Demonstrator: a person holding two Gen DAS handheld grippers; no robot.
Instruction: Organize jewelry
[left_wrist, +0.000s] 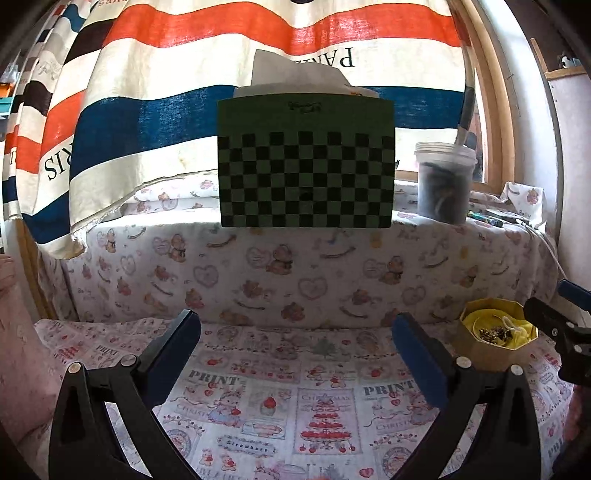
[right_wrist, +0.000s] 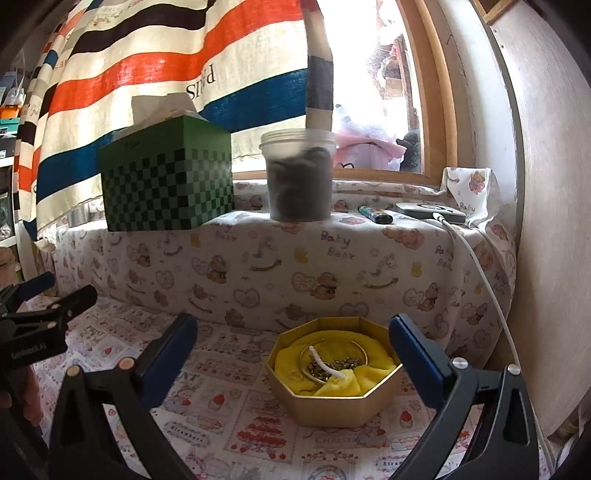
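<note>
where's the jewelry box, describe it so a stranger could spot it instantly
Below the padded ledge under the window, on the printed cloth, sits a gold octagonal box lined with yellow fabric. Unlike the green checkered tissue box and plastic tub above, it's low and open-topped.

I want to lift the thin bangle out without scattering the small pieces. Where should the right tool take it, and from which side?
Grip the bangle's exposed far arc, coming from above with the right tool open. That stretch lies bare on the yellow cloth; its near part lies among the small gold pieces, and the gold box wall likely blocks a sideways approach.
</note>
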